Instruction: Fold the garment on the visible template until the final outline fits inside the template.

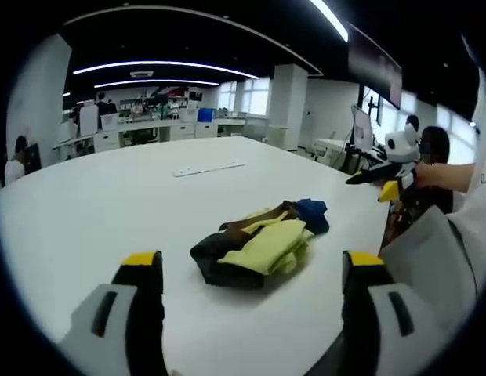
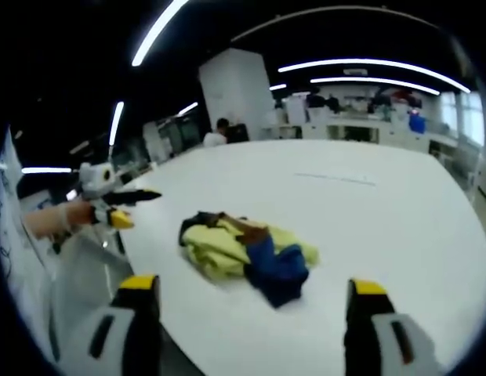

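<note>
Left gripper view: open office with ceiling light strips behind a wide white table. Crumpled garment, yellow, black and blue, lying on the table at about 12 o'clock from the left gripper, just ahead of it. Jaws spread wide apart, nothing between. Right gripper at 2 o'clock, raised above the table edge, held by a hand; jaw state not possible to tell.

Right gripper view: same table, garment at 12 o'clock from the right gripper. Jaws wide apart, empty. Left gripper at 10 o'clock, off the table edge.
</note>
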Action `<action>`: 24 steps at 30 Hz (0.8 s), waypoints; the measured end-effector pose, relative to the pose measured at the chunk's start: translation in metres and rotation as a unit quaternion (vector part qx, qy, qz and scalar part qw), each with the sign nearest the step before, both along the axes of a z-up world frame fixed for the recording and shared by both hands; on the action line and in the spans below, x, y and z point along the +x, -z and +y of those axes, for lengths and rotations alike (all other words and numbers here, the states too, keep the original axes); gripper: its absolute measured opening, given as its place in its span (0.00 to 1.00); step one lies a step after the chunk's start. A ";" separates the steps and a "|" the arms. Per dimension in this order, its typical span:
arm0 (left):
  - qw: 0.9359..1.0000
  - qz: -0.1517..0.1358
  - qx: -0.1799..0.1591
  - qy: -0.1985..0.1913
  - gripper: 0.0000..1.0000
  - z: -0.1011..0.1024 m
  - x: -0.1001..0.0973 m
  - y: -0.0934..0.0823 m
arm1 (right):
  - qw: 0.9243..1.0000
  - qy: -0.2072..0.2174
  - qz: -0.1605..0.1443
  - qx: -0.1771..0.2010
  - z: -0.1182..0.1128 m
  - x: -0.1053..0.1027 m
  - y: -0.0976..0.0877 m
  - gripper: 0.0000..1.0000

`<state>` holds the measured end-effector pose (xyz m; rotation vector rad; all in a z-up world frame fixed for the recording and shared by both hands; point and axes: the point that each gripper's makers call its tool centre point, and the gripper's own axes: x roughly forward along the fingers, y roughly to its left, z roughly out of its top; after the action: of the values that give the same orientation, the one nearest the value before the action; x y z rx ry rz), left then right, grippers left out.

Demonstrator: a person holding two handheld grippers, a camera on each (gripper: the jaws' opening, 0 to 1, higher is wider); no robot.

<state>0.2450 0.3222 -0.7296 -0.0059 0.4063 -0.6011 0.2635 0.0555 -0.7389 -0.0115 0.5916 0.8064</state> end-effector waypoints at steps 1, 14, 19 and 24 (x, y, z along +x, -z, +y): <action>1.000 0.000 0.000 0.000 0.92 0.000 0.000 0.000 | 1.000 0.000 0.000 0.000 0.000 0.000 0.000 0.99; 1.000 0.002 0.003 0.005 0.91 -0.002 0.001 0.001 | 1.000 0.001 0.005 -0.003 -0.001 -0.001 0.004 0.99; 1.000 0.002 0.003 0.005 0.91 0.000 0.002 0.002 | 1.000 0.001 0.005 -0.003 -0.002 -0.001 0.004 0.99; 1.000 0.002 0.001 0.003 0.90 0.002 0.001 0.004 | 1.000 -0.005 0.006 -0.009 -0.002 -0.001 0.006 0.99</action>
<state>0.2463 0.3241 -0.7341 -0.0046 0.4110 -0.6064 0.2627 0.0534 -0.7454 -0.0259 0.6112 0.8112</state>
